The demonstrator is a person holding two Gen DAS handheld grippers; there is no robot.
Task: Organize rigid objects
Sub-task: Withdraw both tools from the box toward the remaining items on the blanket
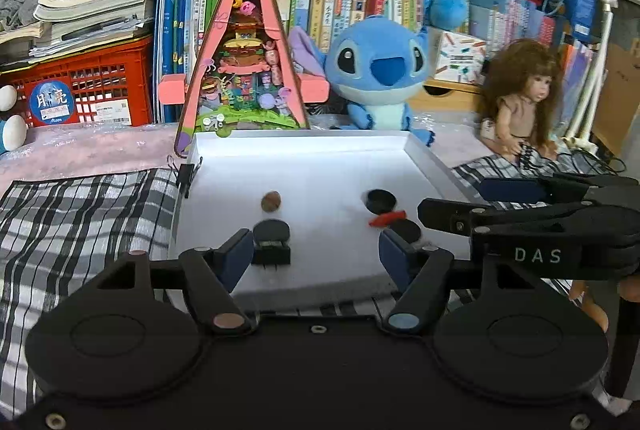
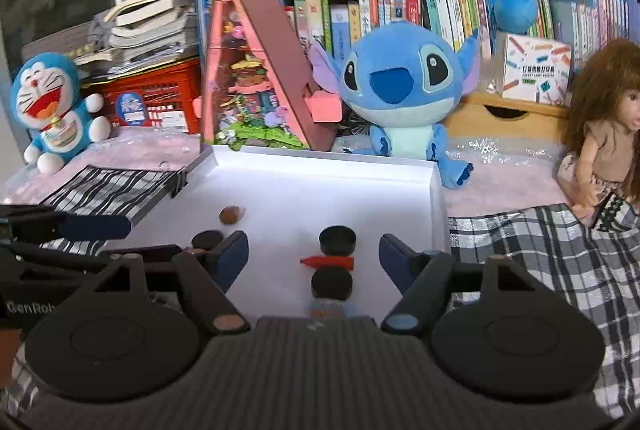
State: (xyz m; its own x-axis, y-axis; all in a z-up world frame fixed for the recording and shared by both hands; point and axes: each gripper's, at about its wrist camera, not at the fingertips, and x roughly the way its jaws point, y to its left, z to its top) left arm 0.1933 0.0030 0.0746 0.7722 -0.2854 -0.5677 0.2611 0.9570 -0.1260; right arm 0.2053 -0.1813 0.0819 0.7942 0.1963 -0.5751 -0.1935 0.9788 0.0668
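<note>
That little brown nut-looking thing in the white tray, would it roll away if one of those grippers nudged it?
Probably yes. The brown nut looks rounded and sits loose on the smooth floor of the white tray, so a nudge would likely send it rolling. It appears hard and small, so likely light. The tray's raised walls should stop it.
</note>
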